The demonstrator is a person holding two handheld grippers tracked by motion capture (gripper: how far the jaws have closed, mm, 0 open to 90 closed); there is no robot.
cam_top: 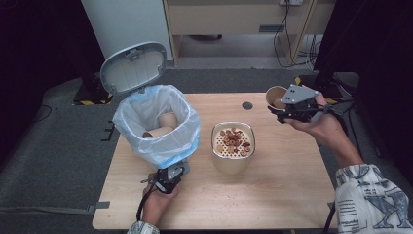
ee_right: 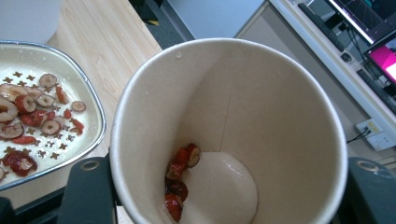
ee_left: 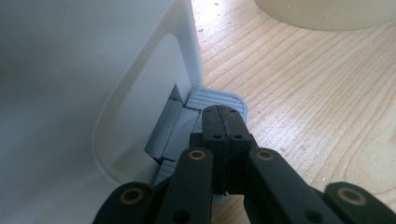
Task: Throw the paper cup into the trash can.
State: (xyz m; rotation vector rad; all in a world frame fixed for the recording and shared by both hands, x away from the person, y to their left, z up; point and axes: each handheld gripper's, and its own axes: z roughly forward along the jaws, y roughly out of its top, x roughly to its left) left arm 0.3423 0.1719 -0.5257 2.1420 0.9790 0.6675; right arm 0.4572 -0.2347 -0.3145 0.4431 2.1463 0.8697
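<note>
A white pedal bin (cam_top: 187,131) with a plastic liner stands at the table's left, its lid (cam_top: 132,66) raised. Paper cups (cam_top: 166,120) lie inside it. My left gripper (cam_top: 170,174) is at the bin's base; in the left gripper view its jaws (ee_left: 223,116) are shut, and the tips rest on the grey foot pedal (ee_left: 219,99). My right gripper (cam_top: 288,110) is held above the table's right side, shut on a tilted paper cup (cam_top: 275,96). Inside that cup (ee_right: 261,93), a few red date slices (ee_right: 180,175) cling near the bottom.
A cream container (cam_top: 233,163) with a perforated strainer insert stands at the table's middle, holding several red and brown date slices (cam_top: 234,139); its rim (ee_right: 95,116) appears at the left of the right gripper view. A dark round hole (cam_top: 247,105) marks the table's far edge.
</note>
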